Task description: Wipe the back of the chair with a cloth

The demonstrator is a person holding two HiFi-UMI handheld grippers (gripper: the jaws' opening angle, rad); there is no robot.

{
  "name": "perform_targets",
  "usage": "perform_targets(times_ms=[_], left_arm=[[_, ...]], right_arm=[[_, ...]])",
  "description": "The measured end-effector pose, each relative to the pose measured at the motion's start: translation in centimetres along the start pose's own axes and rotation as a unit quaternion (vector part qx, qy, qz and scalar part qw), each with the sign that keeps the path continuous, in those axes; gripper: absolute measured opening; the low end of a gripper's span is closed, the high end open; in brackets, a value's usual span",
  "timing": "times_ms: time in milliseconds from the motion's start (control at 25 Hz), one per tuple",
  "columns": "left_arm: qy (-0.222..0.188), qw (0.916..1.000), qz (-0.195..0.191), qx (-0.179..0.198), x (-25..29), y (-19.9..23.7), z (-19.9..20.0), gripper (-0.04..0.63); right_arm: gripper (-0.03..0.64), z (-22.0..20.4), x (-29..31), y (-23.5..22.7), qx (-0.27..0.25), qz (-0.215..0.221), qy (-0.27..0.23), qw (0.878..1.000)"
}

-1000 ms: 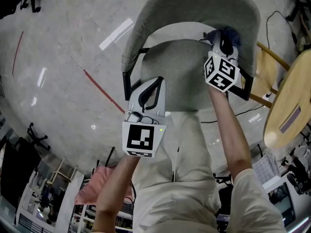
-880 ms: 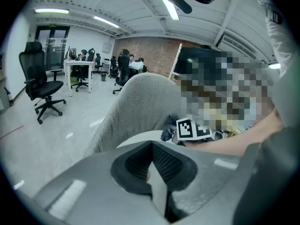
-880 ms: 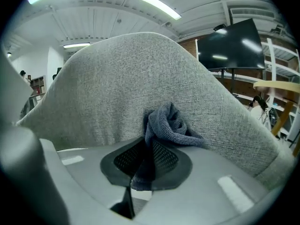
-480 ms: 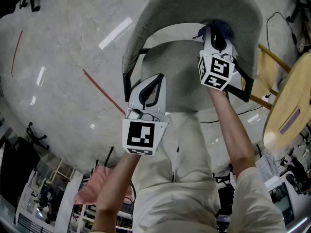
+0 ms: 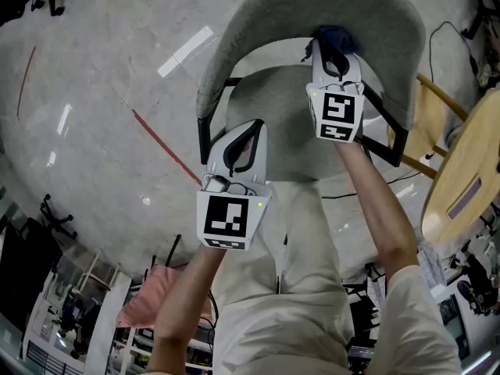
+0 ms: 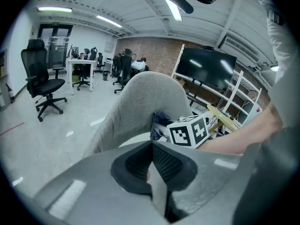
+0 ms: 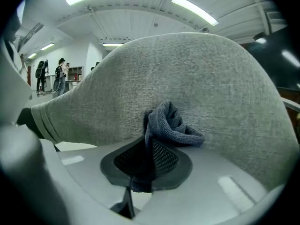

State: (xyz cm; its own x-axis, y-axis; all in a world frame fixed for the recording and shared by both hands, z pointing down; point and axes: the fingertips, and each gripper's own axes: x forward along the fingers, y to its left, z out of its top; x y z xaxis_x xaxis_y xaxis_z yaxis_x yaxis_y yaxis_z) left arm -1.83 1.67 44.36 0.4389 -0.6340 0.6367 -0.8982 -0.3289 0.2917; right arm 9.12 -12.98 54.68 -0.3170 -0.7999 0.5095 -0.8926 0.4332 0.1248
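Observation:
A grey fabric chair back curves round the grey seat below me. My right gripper is shut on a dark blue cloth and presses it against the inner face of the chair back, right of centre. The bunched cloth sticks out of the closed jaws. My left gripper hangs over the seat's near left edge, shut with nothing in it. In the left gripper view the chair back, the cloth and the right gripper's marker cube show ahead.
A black frame holds the chair. A round wooden table and a wooden chair stand to the right, with a cable on the floor. Black office chairs and desks stand far left. Pale polished floor lies to the left.
My right gripper has slid the cloth leftward along the inside of the chair back. The left gripper has stayed put.

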Motion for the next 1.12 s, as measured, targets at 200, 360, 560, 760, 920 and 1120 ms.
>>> perform_targets(times_ms=[200,360,560,760,920,1120], left_arm=[[-0.001,1.0000,0.001,-0.001,-0.2,0.1,0.1,0.001],[0.000,1.0000,0.004,-0.003,-0.4,0.2,-0.2,0.001],[0.000,0.9999,0.009,-0.006,-0.7,0.4,-0.8,0.001],[-0.001,0.9998,0.017,-0.014,-1.0,0.8,-1.3,0.001],[-0.004,0.9996,0.022,-0.018,-1.6,1.3,-1.4,0.001],[-0.006,0.9993,0.029,-0.024,-2.3,2.1,-1.8,0.001]], right_arm=[[0.061,0.9,0.8,3.1,-0.058,0.052,-0.008,0.997],[0.061,1.0,1.2,5.3,-0.086,0.084,-0.012,0.993],[0.061,0.5,1.6,7.4,-0.121,0.108,-0.012,0.987],[0.061,0.2,1.6,9.7,-0.134,0.141,-0.008,0.981],[0.061,0.1,1.5,11.9,-0.141,0.162,-0.010,0.977],[0.062,-0.2,1.4,13.5,-0.145,0.180,-0.006,0.973]])
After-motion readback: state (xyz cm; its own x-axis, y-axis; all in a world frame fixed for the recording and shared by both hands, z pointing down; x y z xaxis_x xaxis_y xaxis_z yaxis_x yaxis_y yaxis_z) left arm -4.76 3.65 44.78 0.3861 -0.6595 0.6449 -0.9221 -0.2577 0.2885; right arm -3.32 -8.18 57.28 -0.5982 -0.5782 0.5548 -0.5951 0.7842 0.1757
